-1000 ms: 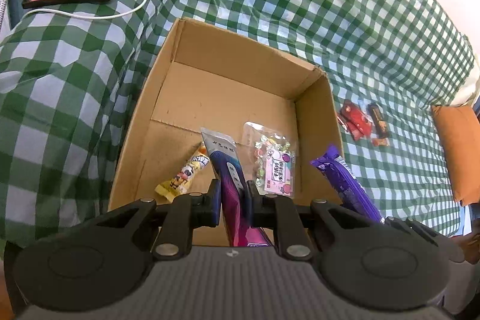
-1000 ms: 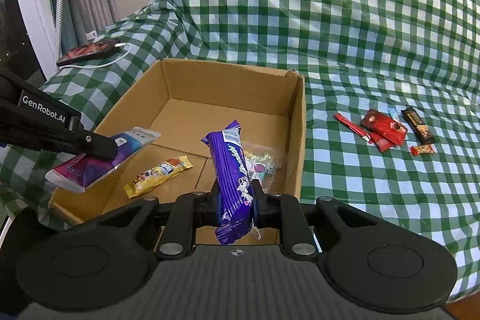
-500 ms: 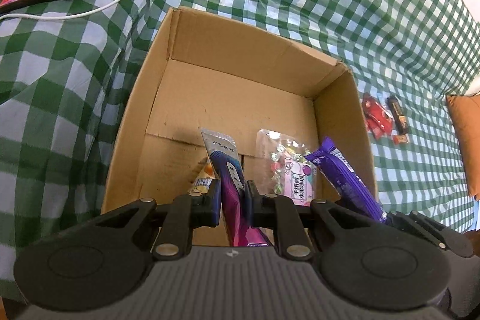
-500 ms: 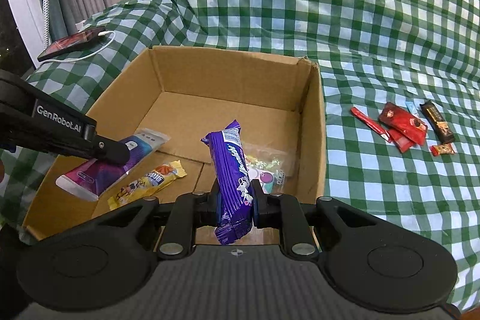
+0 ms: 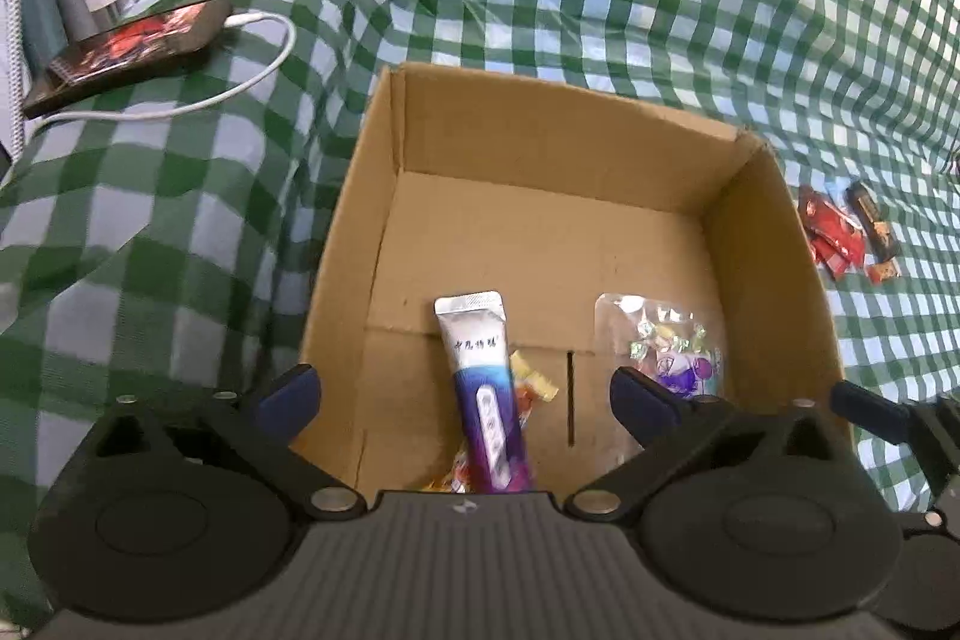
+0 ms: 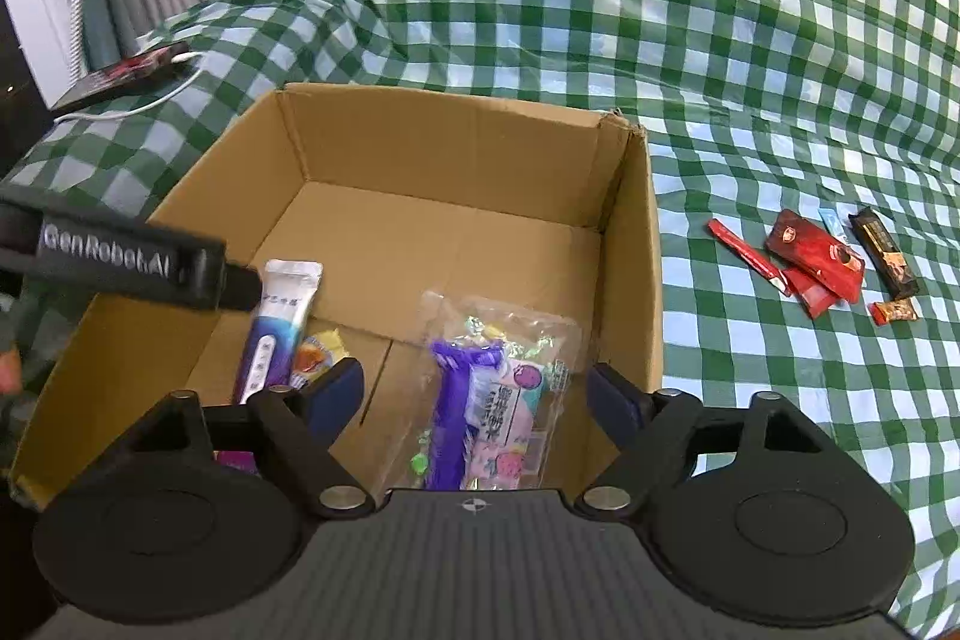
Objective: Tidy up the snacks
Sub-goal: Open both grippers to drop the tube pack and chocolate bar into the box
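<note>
An open cardboard box point(image 5: 762, 244) point(image 6: 630, 244) sits on the checked cloth. My left gripper point(image 5: 465, 391) is open over its near edge; a white-and-purple pouch point(image 5: 486, 400) point(image 6: 276, 334) lies below it in the box, over a yellow snack point(image 5: 531, 376). My right gripper point(image 6: 477, 391) is open above the box; a purple bar point(image 6: 450, 412) lies on a clear candy bag point(image 6: 516, 388) point(image 5: 666, 346) inside. Red packets point(image 6: 804, 262) point(image 5: 831, 235) and a dark bar point(image 6: 885, 250) lie on the cloth to the right.
A phone point(image 5: 132, 46) point(image 6: 126, 76) on a white charging cable point(image 5: 240, 82) lies at far left. Curtains hang behind it. Green-and-white checked cloth point(image 6: 660, 10) covers the whole surface and rises at the back.
Both grippers have opened. The pouch dropped from the left gripper into the box, and the purple bar dropped from the right gripper onto the candy bag.
</note>
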Available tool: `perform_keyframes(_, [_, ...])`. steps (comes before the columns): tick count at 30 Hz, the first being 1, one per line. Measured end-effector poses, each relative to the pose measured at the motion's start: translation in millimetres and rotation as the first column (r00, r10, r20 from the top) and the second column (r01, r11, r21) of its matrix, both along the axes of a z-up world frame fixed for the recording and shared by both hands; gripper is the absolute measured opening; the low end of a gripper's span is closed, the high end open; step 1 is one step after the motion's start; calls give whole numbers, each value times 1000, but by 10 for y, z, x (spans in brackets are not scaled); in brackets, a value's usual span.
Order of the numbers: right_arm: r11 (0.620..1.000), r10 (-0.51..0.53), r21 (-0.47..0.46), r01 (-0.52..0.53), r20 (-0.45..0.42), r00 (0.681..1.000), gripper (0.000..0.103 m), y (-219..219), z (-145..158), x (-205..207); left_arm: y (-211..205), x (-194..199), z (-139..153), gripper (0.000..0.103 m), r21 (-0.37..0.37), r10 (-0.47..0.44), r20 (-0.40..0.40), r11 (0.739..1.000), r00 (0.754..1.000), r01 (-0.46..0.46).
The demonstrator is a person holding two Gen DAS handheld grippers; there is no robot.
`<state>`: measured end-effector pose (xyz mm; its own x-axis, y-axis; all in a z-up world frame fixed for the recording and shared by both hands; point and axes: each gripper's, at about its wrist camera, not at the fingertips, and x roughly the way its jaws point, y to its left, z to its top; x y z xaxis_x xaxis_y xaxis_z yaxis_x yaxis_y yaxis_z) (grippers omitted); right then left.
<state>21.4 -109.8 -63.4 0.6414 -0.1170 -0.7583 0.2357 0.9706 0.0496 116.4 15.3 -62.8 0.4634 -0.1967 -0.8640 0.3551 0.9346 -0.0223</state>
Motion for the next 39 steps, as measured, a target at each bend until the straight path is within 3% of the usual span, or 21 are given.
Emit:
perform_keyframes(7, [1000,-2,25,3,-16,1000,94,201,152,-460,108,-620,145,103,11,45,-10,999,999,-45])
perform_keyframes(11, [999,-12,32,11,18,1000,97,312,289,-734,281,-1041,272,103,-21,92,4,996,996,-92])
perform_keyframes(16, [1000,-5,6,5,68,998,98,404,453,-967,311,-1347,408,103,11,82,68,996,994,-83])
perform_keyframes(27, [999,22,-34,-17,158,987,100,500,637,-1448,289,-1734,628,103,9,44,136,999,990,-45])
perform_keyframes(39, [1000,6,-28,0,210,978,100,514,715,-1630,265,-1886,719,103,33,26,169,999,985,-32])
